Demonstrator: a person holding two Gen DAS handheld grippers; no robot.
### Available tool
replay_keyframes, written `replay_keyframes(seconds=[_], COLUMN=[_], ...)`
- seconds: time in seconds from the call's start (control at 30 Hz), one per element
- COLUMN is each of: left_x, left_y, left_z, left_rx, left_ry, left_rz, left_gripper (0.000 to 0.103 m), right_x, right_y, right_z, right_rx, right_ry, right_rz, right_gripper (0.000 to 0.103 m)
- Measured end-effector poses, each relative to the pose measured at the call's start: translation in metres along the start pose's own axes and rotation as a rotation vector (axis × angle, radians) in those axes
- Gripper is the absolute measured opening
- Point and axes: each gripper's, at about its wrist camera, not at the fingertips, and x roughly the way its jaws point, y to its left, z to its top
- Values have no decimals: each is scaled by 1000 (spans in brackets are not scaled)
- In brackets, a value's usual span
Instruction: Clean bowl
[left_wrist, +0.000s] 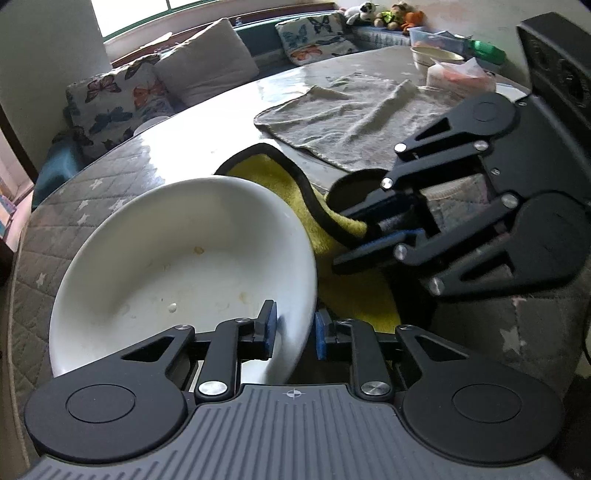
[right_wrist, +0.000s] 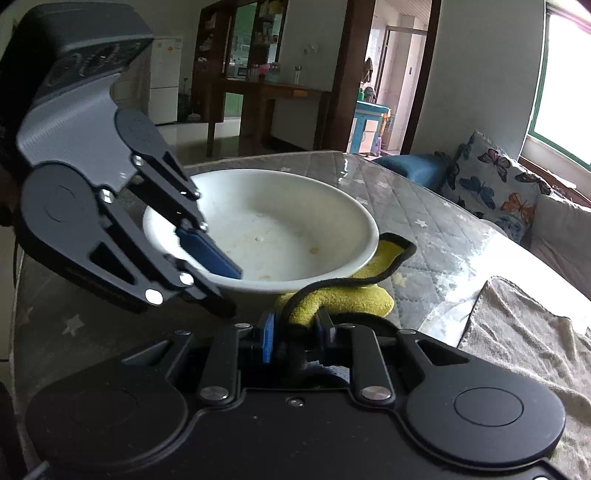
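A wide white bowl (left_wrist: 177, 266) with small food specks inside sits tilted on the quilted table. My left gripper (left_wrist: 293, 334) is shut on its near rim, one blue pad inside the bowl and one outside. The same bowl (right_wrist: 280, 225) shows in the right wrist view with the left gripper (right_wrist: 218, 273) clamped on its rim. A yellow cloth with black edging (left_wrist: 332, 236) lies just right of the bowl and partly under it. My right gripper (right_wrist: 295, 332) is shut on a fold of this cloth (right_wrist: 340, 295). In the left wrist view the right gripper (left_wrist: 373, 236) reaches in from the right.
A grey towel (left_wrist: 351, 114) lies spread on the table beyond the cloth. A small bowl (left_wrist: 436, 57), plastic boxes and a wrapped packet stand at the far right. Cushions (left_wrist: 207, 62) line a bench behind the table. The table edge (left_wrist: 22, 295) runs close on the left.
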Motion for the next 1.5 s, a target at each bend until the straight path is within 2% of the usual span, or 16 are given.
replay_keyframes(seconds=[0.13,0.33,0.77,1.1,1.5], left_x=[-7,-9,12,21,2], left_y=[4,2,-7,-8,-7], left_z=[-7,-10,18,26,5], left_rx=[10,25,-73,-78,-15], left_ry=[5,12,34,25,23], left_rz=[-26,-18,29,39,-29], left_gripper=[21,21,24,24,22], right_x=[-2,9,15,1,-16], right_y=[2,-7,-12,-1,16], right_z=[0,4,1,-5,-8], right_rx=[-18,-40,-62,-63,-68], right_ry=[-4,0,11,11,9], right_rz=[7,-28,-40,-20,7], right_gripper=[24,24,24,24,24])
